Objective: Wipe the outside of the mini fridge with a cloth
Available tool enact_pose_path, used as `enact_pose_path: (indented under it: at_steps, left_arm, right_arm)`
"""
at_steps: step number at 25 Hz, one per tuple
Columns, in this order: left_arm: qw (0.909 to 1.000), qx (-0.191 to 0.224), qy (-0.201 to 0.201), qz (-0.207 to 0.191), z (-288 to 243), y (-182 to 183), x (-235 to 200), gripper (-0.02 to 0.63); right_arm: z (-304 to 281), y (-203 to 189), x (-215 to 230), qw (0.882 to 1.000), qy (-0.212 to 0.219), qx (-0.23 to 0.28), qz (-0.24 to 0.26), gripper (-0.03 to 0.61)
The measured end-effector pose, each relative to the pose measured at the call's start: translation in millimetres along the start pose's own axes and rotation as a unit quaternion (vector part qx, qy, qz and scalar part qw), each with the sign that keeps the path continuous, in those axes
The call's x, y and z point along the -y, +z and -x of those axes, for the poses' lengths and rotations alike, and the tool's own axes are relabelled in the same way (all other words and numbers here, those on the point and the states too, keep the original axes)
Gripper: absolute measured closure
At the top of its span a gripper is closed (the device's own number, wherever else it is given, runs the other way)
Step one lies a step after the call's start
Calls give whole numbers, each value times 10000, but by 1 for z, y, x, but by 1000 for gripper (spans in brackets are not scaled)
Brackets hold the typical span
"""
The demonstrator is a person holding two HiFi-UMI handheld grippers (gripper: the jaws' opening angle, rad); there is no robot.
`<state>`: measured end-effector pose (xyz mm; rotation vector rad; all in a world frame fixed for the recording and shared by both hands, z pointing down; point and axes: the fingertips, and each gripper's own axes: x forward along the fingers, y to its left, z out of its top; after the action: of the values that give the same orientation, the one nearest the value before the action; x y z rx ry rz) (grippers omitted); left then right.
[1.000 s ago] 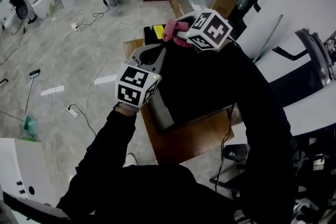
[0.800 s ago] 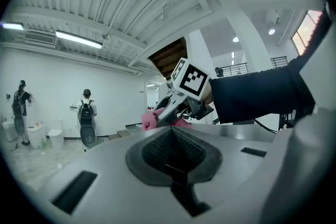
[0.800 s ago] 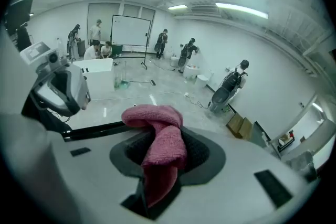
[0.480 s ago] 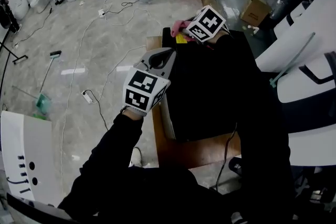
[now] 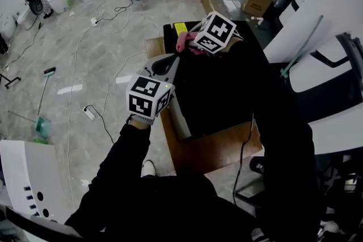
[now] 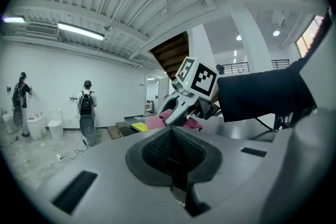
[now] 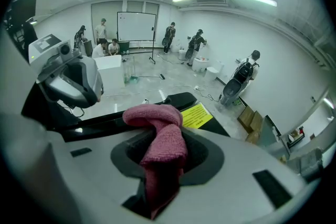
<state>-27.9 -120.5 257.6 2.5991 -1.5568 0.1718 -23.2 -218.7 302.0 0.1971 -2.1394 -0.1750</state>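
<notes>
Pinching a pink terry cloth (image 7: 164, 140), the right gripper (image 5: 189, 44) hovers over the black mini fridge (image 5: 218, 93) at upper centre; left gripper (image 5: 165, 63) is pressed together, empty. Wooden desk (image 5: 207, 151), grey floor (image 5: 79, 59).

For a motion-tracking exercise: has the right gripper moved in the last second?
Yes. Half a second ago the right gripper held its pink cloth beyond the mini fridge's yellow label; now the cloth sits nearer the person than the label.
</notes>
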Motion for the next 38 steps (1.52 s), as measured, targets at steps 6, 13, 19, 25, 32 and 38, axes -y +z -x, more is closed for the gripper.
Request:
enact_pose_path:
  at_steps: [6, 13, 19, 25, 32, 38]
  left_arm:
    - [9992, 20, -396, -13, 22, -5, 29, 607]
    - [9956, 55, -922, -128, 51, -6, 55, 607]
    - [9913, 153, -1294, -199, 73, -3, 69, 607]
    - [9872, 341, -1556, -119, 77, 9, 89, 607]
    - [9854, 427, -1626, -281, 59, 25, 114, 607]
    - [9880, 571, -1395, -326, 12, 52, 126, 607]
  right_arm:
    - [29, -22, -66, 9999, -59, -157, -40, 463]
    - [59, -37, -143, 9991, -51, -329, -253, 463]
    - [76, -52, -198, 9967, -60, -599, -552, 463]
    - [98, -68, -245, 9928, 331, -842, -780, 462]
    - [121, -85, -272, 9873, 1178, -847, -643, 449]
    - [156, -102, -163, 9968, 341, -427, -580, 443]
